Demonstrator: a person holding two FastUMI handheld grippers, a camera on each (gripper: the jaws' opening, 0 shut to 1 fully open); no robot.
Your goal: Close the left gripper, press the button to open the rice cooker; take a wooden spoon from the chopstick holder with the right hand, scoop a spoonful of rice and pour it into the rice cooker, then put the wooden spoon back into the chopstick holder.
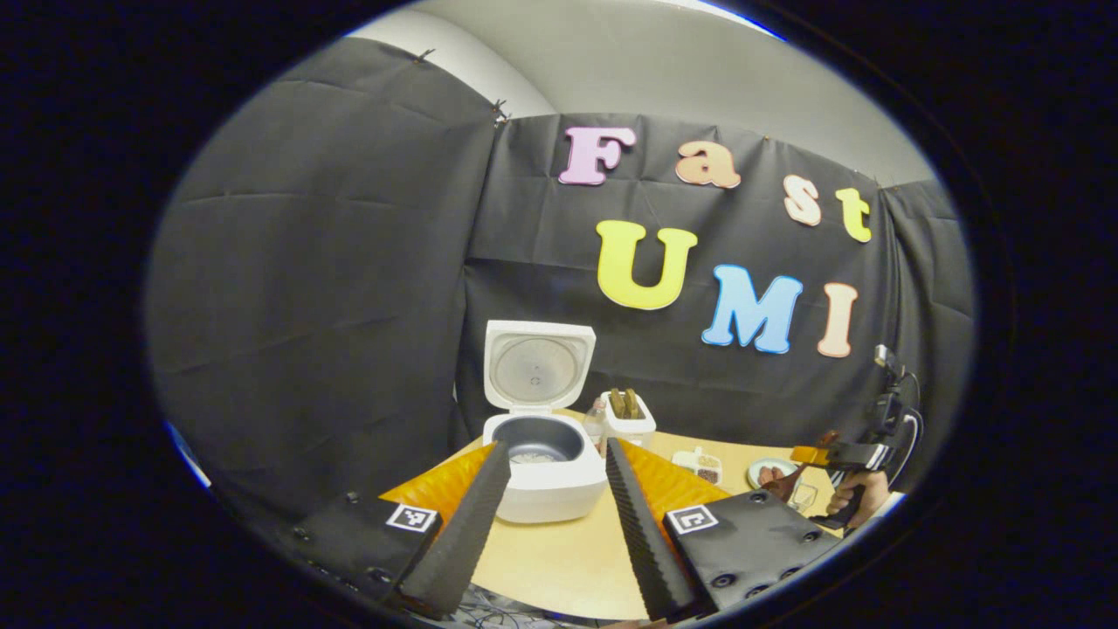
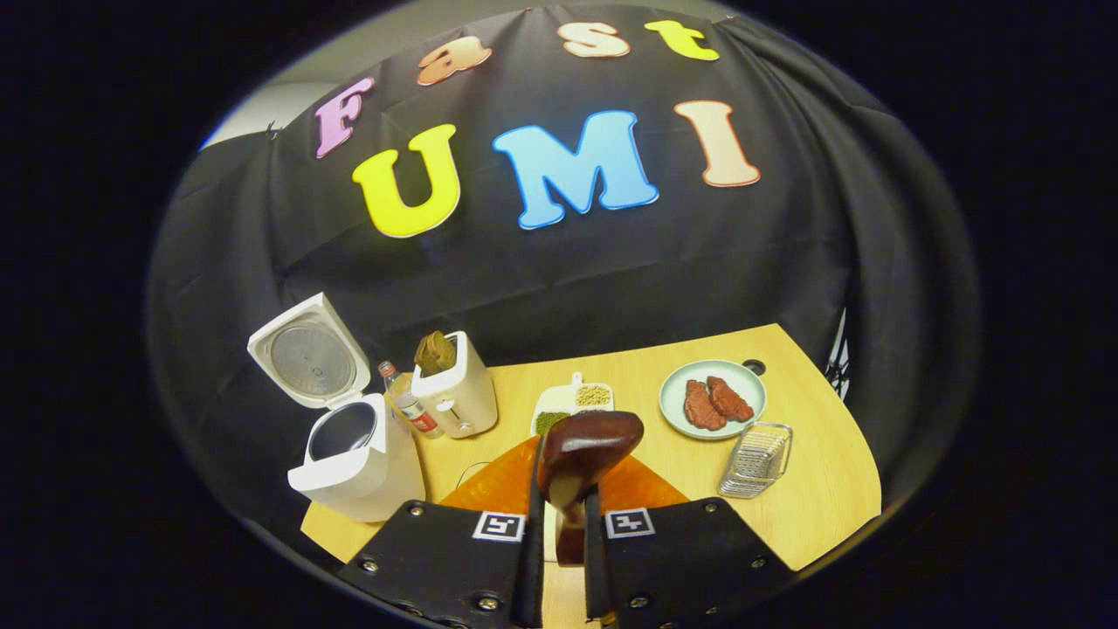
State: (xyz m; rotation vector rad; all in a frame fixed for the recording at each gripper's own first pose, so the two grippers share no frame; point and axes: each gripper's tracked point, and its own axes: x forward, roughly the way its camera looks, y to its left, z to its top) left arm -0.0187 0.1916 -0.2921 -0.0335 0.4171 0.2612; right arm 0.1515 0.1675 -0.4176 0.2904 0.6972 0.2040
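Right gripper [image 2: 559,524], black fingers with orange backing: pinched on the handle of a dark brown wooden spoon [image 2: 587,445], bowl raised above the light wooden table [image 2: 821,498]. Left gripper [image 1: 550,524]: fingers spread wide, holding nothing. White rice cooker [image 1: 546,472]: lid up, grey inner pot exposed. Cream chopstick holder [image 2: 456,393]: just right of the cooker. Pale green plate [image 2: 712,397] with red meat: right side of table.
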